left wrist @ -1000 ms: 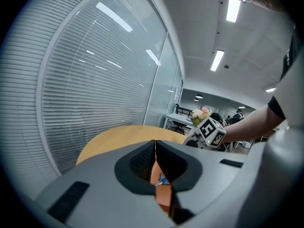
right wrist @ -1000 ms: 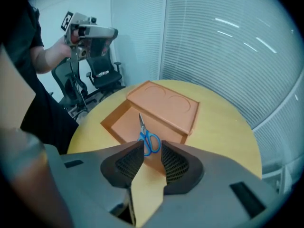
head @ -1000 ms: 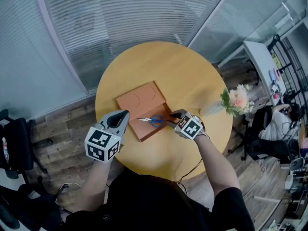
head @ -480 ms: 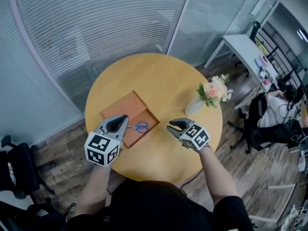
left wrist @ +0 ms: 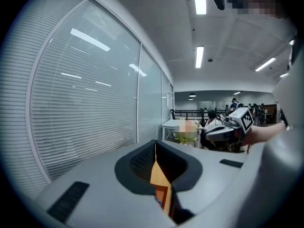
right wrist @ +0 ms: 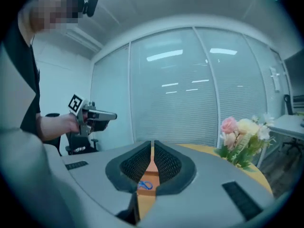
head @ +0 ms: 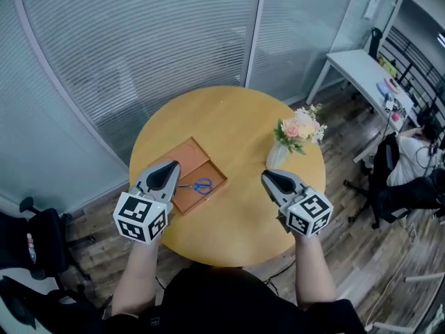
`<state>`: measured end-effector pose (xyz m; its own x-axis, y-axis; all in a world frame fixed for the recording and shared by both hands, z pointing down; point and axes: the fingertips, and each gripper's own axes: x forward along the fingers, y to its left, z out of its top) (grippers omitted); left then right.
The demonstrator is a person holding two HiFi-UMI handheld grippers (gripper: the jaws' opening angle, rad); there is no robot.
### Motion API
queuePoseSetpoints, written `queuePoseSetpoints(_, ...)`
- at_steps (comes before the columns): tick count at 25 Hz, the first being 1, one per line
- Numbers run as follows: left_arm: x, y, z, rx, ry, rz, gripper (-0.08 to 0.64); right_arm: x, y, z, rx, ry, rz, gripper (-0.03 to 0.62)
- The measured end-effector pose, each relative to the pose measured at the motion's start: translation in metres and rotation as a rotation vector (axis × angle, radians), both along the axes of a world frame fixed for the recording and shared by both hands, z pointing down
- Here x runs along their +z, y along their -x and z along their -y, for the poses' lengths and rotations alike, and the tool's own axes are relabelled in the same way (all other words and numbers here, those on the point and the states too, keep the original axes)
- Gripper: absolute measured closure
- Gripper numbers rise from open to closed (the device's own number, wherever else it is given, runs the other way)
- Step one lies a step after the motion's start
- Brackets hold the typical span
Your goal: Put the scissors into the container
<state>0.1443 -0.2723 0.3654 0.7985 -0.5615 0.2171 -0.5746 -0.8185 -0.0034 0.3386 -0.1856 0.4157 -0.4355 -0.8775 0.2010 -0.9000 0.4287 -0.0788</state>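
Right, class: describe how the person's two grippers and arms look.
Both the left gripper and right gripper are grey tapered shells with black textured pads inside. Each carries a white cube printed with black square markers. The right gripper's jaws are closing, with nothing between them. The forearms are bare, and the top is black.

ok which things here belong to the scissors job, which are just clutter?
Job: scissors, lying in the orange container; left hand-held gripper, empty; right hand-held gripper, jaws closing on nothing.
Lying about: vase of flowers on the table; white desk behind.
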Motion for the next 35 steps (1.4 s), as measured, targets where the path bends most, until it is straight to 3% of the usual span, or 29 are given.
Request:
queuePoseSetpoints(6, -0.015, -0.011, -0.017, -0.001, -0.025, -0.003, 0.546, -0.041, -0.021, -0.012, 0.081, -0.150, 0.093, 0.551)
queuePoseSetpoints(13, -0.019, 0.001, -0.023, 0.003, -0.086, 0.024, 0.546, -0.087, -0.010, -0.041, 0.171, -0.291, 0.022, 0.554)
queuePoseSetpoints(24, -0.025, 0.071, 0.006, -0.075, -0.093, 0.014, 0.546, -0.141, -0.012, -0.041, 0.269, -0.388, -0.031, 0.557)
queuePoseSetpoints(30, -0.044, 0.059, 0.026, -0.024, -0.149, 0.021, 0.545, -0.153, -0.017, -0.020, 0.297, -0.413, -0.017, 0.557)
queuePoseSetpoints(35, -0.048, 0.057, 0.041, -0.081, -0.175, 0.010, 0.546, -0.143, 0.008, 0.000, 0.301, -0.412, -0.048, 0.557)
